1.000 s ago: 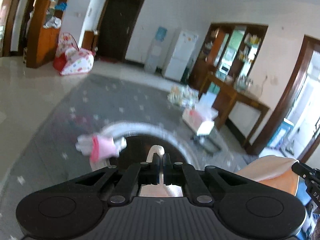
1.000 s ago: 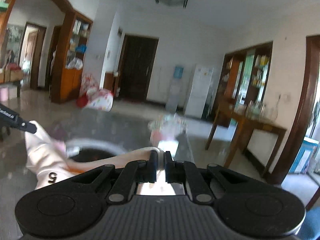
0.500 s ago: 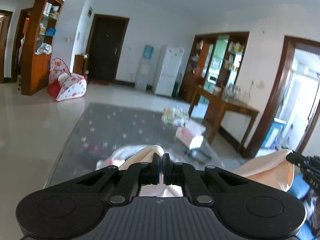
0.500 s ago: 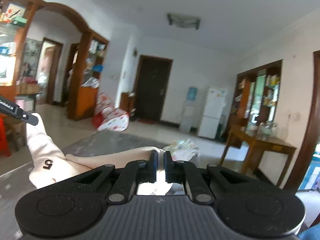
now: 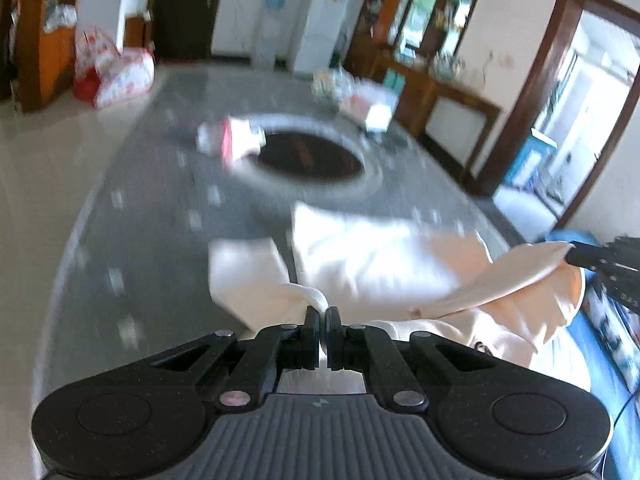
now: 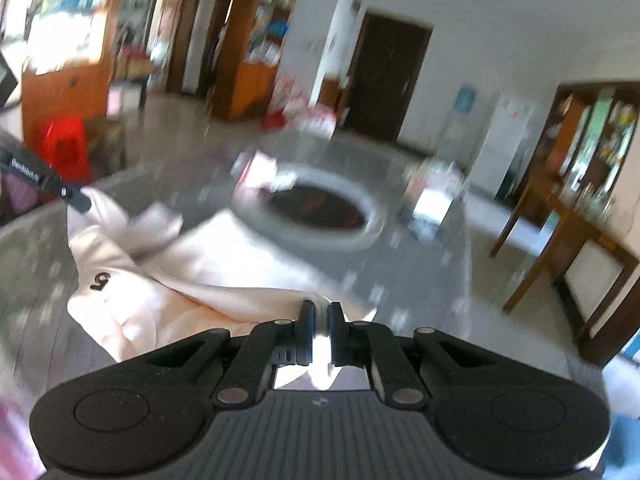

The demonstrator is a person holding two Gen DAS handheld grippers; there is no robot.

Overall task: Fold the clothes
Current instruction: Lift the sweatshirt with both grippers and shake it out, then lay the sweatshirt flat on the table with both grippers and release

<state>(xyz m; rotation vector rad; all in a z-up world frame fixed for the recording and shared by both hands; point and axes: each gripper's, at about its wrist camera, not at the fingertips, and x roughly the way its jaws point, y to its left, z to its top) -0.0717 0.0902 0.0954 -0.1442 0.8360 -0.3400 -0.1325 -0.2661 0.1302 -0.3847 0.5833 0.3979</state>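
A cream garment [image 5: 384, 264] with a dark number mark [image 6: 100, 280] is spread partly over the grey table [image 5: 160, 200]. My left gripper [image 5: 323, 314] is shut on one edge of the garment. My right gripper [image 6: 319, 307] is shut on another edge of the garment [image 6: 224, 276]. The right gripper's tip shows at the right of the left wrist view [image 5: 592, 258]; the left gripper's tip shows at the left of the right wrist view [image 6: 60, 190]. Both views are motion-blurred.
A dark round inset with a pale ring [image 5: 308, 154] sits in the table's middle. A pink and white item [image 5: 232, 140] lies beside it. Boxes [image 5: 368, 108] stand at the far end. A wooden side table [image 6: 568, 232] stands to the right.
Both grippers have swung down from a raised pose toward the table, keeping hold of the garment. The cloth now lies partly spread on the table.
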